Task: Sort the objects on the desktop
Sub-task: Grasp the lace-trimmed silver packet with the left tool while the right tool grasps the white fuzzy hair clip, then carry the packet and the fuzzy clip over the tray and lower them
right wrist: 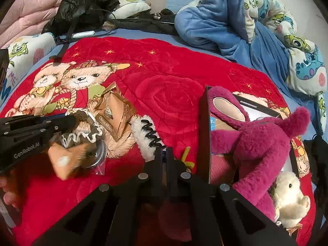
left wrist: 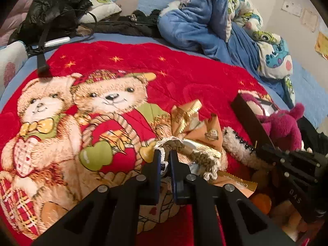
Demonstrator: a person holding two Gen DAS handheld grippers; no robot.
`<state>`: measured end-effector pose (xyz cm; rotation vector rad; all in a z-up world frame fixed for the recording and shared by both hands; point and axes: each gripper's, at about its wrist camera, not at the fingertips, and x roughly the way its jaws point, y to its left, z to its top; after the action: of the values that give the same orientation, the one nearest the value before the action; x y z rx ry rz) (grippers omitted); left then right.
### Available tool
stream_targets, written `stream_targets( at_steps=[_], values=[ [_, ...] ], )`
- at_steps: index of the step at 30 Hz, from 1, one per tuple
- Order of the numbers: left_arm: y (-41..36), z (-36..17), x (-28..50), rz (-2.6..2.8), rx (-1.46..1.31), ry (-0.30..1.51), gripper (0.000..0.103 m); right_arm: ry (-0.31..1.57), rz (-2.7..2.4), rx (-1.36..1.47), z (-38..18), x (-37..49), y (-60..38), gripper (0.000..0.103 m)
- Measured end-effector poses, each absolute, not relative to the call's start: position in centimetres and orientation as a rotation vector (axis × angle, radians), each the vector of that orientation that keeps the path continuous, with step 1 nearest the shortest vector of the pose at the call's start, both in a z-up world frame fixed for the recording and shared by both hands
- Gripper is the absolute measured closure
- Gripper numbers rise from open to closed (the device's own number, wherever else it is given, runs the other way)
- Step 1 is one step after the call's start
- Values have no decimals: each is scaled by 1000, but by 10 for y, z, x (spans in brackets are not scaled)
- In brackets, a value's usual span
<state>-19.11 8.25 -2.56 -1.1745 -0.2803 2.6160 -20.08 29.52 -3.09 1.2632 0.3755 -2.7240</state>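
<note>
Two grippers work over a red bear-print blanket [left wrist: 184,69] spread on a blue bed. The left gripper [left wrist: 164,155] has its fingers pinched together on the lace-edged rim of a brown scrunchie [left wrist: 196,153]; in the right wrist view the scrunchie [right wrist: 86,131] trails from those fingertips toward the lower right, its frilled band drooping onto an orange packet [right wrist: 65,160] and a clear bag beneath. A second orange packet [right wrist: 114,114] lies just beside it, long axis running from upper left to lower right. The right gripper [right wrist: 164,153] has its fingers closed nearly flat against each other at the end of a white fuzzy item with a black coil [right wrist: 149,131], which stretches away toward the upper left; whether the pads actually pinch it cannot be told. To the right stands a black box [right wrist: 205,135] holding a magenta plush [right wrist: 256,141], with a small cream plush [right wrist: 291,201] near it. Behind the blanket are a rumpled blue cartoon quilt [right wrist: 235,20], a black jacket [right wrist: 86,2], a pink comforter [right wrist: 26,14] and a pale wall [left wrist: 287,30].
</note>
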Motion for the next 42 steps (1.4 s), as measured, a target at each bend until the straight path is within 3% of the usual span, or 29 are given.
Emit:
stream_targets(
  at_steps=[3, 9, 11, 18, 20, 23, 24, 25, 26, 28, 32, 37, 42],
  values=[
    [77, -18, -188, 2634, -1134, -302, 94, 275, -2672, 1254, -32, -202, 296, 102],
    [79, -16, -187, 2640, -1126, -280, 94, 373, -2695, 1251, -32, -200, 288, 97],
    [80, -18, -187, 2644, -1135, -264, 94, 387, -2687, 1244, -32, -200, 287, 74],
    [85, -16, -183, 2611, -1110, -264, 94, 446, -2667, 1295, -42, -207, 282, 46],
    [85, -17, -184, 2599, -1111, -278, 94, 565, -2659, 1385, -52, -212, 276, 9],
    [84, -20, -186, 2582, -1115, -305, 94, 782, -2539, 1505, -71, -225, 262, 4],
    [85, -21, -187, 2578, -1118, -309, 94, 762, -2525, 1525, -69, -231, 264, 4],
    [85, -21, -186, 2576, -1118, -313, 94, 732, -2521, 1532, -66, -233, 266, 13],
    [85, -21, -186, 2576, -1116, -316, 94, 709, -2537, 1524, -64, -233, 268, 43],
    [83, -18, -185, 2579, -1099, -327, 94, 607, -2637, 1530, -61, -234, 278, 58],
    [80, -13, -184, 2597, -1068, -341, 94, 591, -2666, 1515, -59, -229, 283, 68],
    [80, -10, -183, 2605, -1052, -334, 94, 365, -2707, 1405, -41, -214, 300, 75],
    [82, -5, -180, 2603, -1030, -338, 94, 211, -2667, 1296, -22, -209, 294, 75]
  ],
)
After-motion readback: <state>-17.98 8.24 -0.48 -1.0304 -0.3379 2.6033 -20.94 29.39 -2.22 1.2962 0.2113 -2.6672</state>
